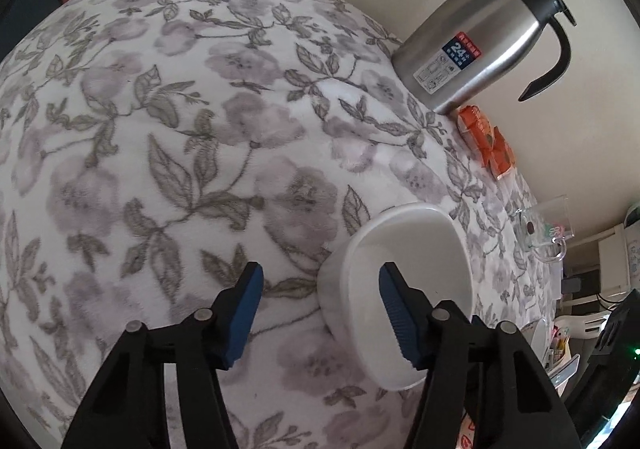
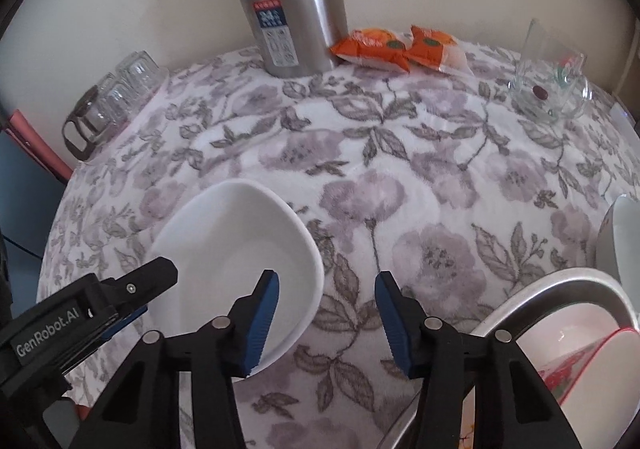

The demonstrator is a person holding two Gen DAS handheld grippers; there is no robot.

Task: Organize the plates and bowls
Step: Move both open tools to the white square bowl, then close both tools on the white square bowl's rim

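A white bowl (image 1: 416, 269) stands on the flowered tablecloth, and both grippers are at it from opposite sides. My left gripper (image 1: 322, 315) is open and straddles one wall of the bowl. Its right blue pad (image 1: 394, 313) is inside the bowl and its left pad (image 1: 248, 313) is outside, apart from the wall. In the right wrist view the same bowl (image 2: 232, 245) lies at lower left. My right gripper (image 2: 328, 319) is open across the opposite rim, with one pad (image 2: 262, 319) over the inside. The left gripper (image 2: 144, 289) shows at the bowl's left edge.
A steel thermos jug (image 2: 292, 5), orange snack packs (image 2: 396, 43) and a glass mug (image 2: 548, 89) stand along the far side. A tray of upturned glasses (image 2: 116, 101) is at far left. A metal basin (image 2: 560, 281) holding dishes and a white plate (image 2: 624, 233) sit at lower right.
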